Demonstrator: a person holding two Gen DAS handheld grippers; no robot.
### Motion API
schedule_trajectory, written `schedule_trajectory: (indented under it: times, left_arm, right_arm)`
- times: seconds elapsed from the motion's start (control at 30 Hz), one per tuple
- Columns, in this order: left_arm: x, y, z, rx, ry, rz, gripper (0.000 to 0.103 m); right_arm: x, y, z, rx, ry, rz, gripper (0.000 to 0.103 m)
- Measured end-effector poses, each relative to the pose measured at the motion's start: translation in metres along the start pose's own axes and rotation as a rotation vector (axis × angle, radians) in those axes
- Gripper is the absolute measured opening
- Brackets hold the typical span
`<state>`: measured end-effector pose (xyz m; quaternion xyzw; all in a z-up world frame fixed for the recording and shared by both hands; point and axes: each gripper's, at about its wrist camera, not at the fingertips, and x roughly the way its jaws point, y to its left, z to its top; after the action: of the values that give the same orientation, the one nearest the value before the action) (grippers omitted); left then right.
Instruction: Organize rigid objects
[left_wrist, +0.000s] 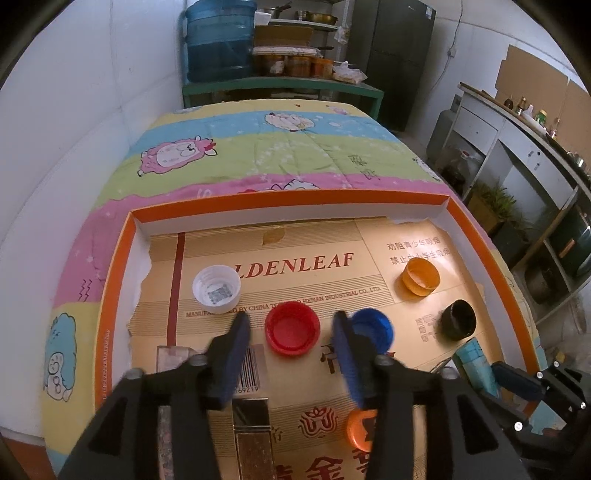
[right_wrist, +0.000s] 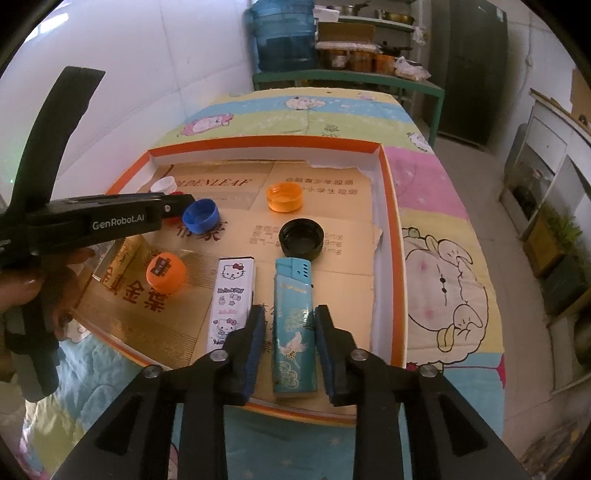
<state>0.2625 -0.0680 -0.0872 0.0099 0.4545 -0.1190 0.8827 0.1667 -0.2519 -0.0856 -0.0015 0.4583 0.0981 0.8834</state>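
Observation:
An orange-rimmed cardboard tray (left_wrist: 295, 199) lies on a bed. In it are a white cap (left_wrist: 217, 289), a red cap (left_wrist: 292, 327), a blue cap (left_wrist: 375, 326), an orange cap (left_wrist: 420, 276), a black cap (left_wrist: 459, 319) and a second orange cap (left_wrist: 360, 430). My left gripper (left_wrist: 291, 317) is open, its fingers on either side of the red cap. My right gripper (right_wrist: 290, 312) is open around a teal lighter (right_wrist: 293, 325) lying flat. A white Hello Kitty lighter (right_wrist: 231, 302) lies to its left. The black cap (right_wrist: 301, 237) sits just beyond the teal lighter.
The tray rests on a colourful cartoon quilt (left_wrist: 258, 155). A white wall runs along the left. A green shelf with a blue water jug (left_wrist: 219, 37) and jars stands beyond the bed. Cabinets (left_wrist: 535, 177) line the right side.

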Motion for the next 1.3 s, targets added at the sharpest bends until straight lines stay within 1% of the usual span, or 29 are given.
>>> schedule_trajectory:
  times: [0.2,0.37,0.43,0.47,0.6,0.7,0.8,1.0,1.17,1.3]
  left_arm:
    - [-0.002,0.001,-0.001,-0.006,-0.005,-0.014,0.051]
    - [-0.007,0.001,-0.003,-0.005,-0.018,-0.037,0.058]
    - [-0.010,0.001,-0.003,-0.006,-0.025,-0.046,0.061]
    - [-0.012,0.001,-0.004,-0.007,-0.031,-0.050,0.061]
    - [-0.022,-0.002,-0.004,-0.007,-0.056,-0.064,0.063]
    - [-0.031,-0.003,-0.006,0.003,-0.087,-0.062,0.064]
    - [-0.041,-0.004,-0.009,0.007,-0.121,-0.058,0.070]
    - [-0.061,-0.004,-0.015,-0.002,-0.170,-0.066,0.071]
    - [-0.075,-0.003,-0.019,-0.006,-0.196,-0.056,0.071]
    - [-0.091,-0.006,-0.028,0.006,-0.213,-0.030,0.071]
  right_arm:
    - [-0.001,-0.001,0.000,0.012,-0.005,0.004,0.033]
    - [-0.006,-0.003,0.001,0.022,-0.028,0.020,0.036]
    - [-0.008,-0.005,0.001,0.034,-0.041,0.036,0.042]
    - [-0.009,-0.006,0.001,0.038,-0.044,0.038,0.044]
    - [-0.011,-0.006,0.001,0.044,-0.057,0.024,0.045]
    - [-0.017,-0.006,0.001,0.048,-0.091,0.029,0.047]
    - [-0.024,-0.005,0.001,0.050,-0.128,0.040,0.052]
    - [-0.033,-0.001,0.000,0.046,-0.161,0.045,0.052]
    - [-0.040,0.004,-0.002,0.036,-0.175,0.028,0.053]
    - [-0.051,0.006,-0.002,0.051,-0.189,0.013,0.053]
